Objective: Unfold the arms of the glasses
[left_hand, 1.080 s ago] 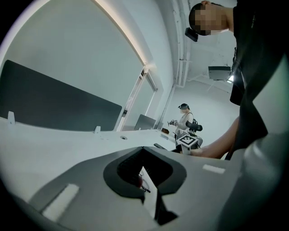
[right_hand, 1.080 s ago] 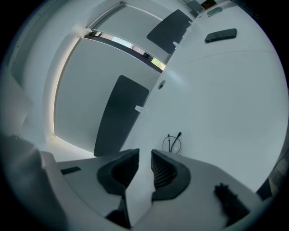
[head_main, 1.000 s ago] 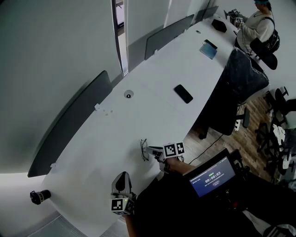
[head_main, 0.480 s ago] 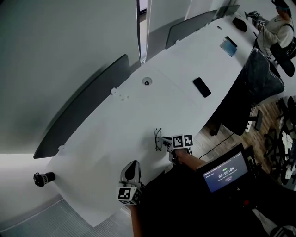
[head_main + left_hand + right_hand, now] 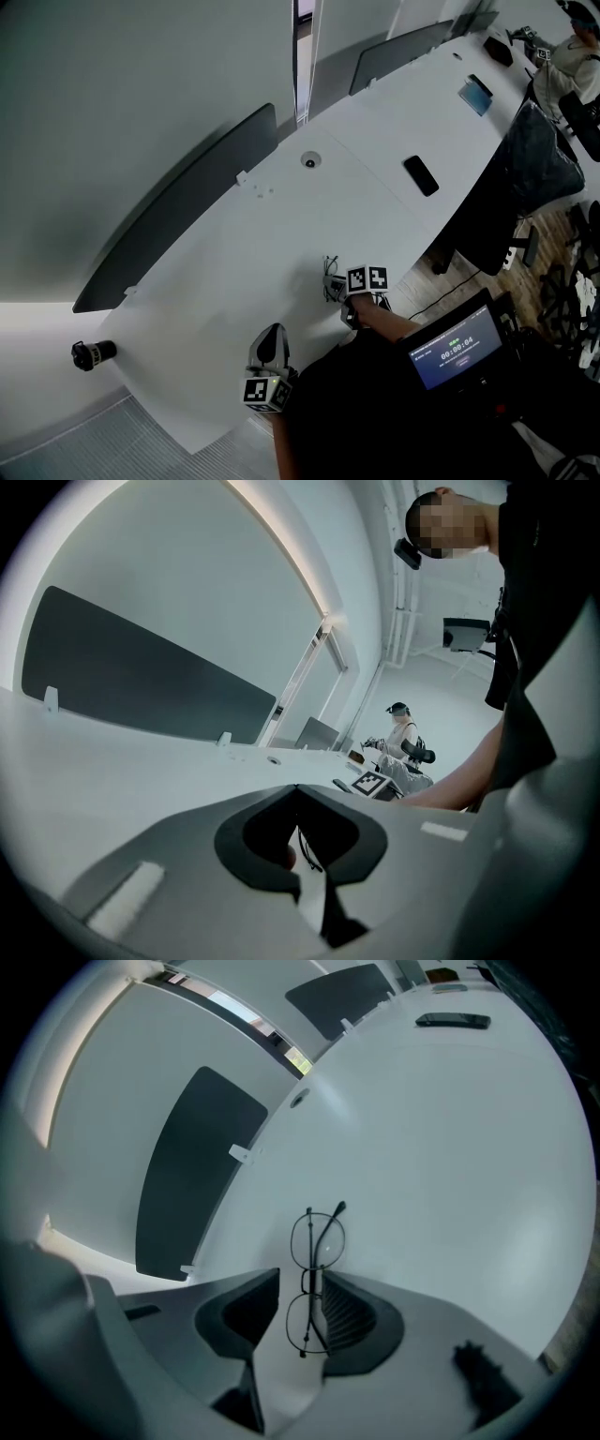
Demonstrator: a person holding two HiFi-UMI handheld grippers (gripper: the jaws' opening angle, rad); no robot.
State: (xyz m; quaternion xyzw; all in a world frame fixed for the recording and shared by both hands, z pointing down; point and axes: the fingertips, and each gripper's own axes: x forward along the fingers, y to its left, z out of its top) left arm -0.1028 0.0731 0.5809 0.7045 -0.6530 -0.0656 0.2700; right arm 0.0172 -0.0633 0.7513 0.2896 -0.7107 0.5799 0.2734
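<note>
Across the whole scene, a long white table (image 5: pixel 281 234), running from near left to far right. Along its far side, dark partition panels (image 5: pixel 178 211), standing upright. At the right side of the table, a dark office chair (image 5: pixel 525 155), close against the edge. At the near right, off the table, a small screen (image 5: pixel 455 352) with lit digits. Further to the right on the table top, a black phone (image 5: pixel 421 175), flat and well apart from both grippers.

At the near edge of the table, the right gripper (image 5: pixel 300 1286), tilted down toward the table top, jaws wide apart and just opened further, pressing on nothing. Between these jaws, flat on the table, the glasses (image 5: pixel 313 1277): thin dark wire frame, arms folded across the lenses. One lens inside the jaws, the other beyond the tips, the bridge just beside the right jaw. Touching it or not: cannot tell.

To the left and nearer, the left gripper (image 5: pixel 298 791), jaws fully closed on each other with nothing between them, over the near edge of the table, near the glasses but apart from them.
</note>
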